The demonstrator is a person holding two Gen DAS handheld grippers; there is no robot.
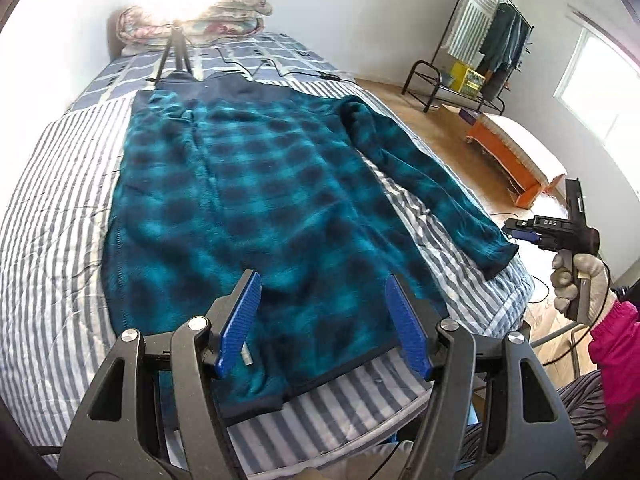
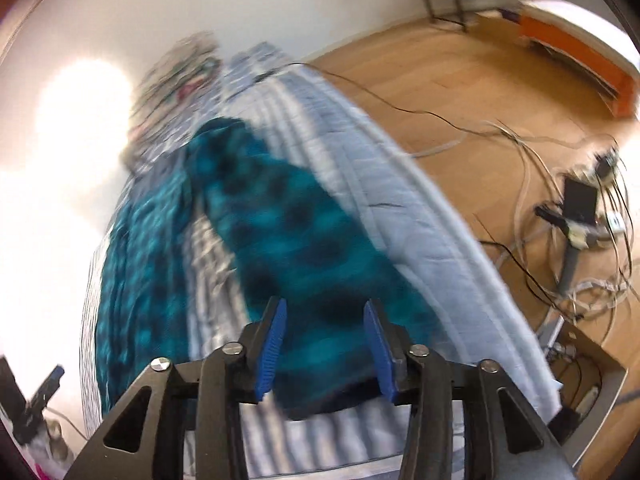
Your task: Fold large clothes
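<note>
jacket: teal and dark plaid fleece jacket lies flat on the striped bed, collar toward the pillows, one sleeve stretched to the bed's edge
left gripper: left gripper spread wide above the hem, holding nothing
right gripper: right gripper spread over the sleeve cuff, not pinching it; view blurred
writing: "das" on its body
containers: yellow crate on the clothes rack shelf, contents unclear
</note>
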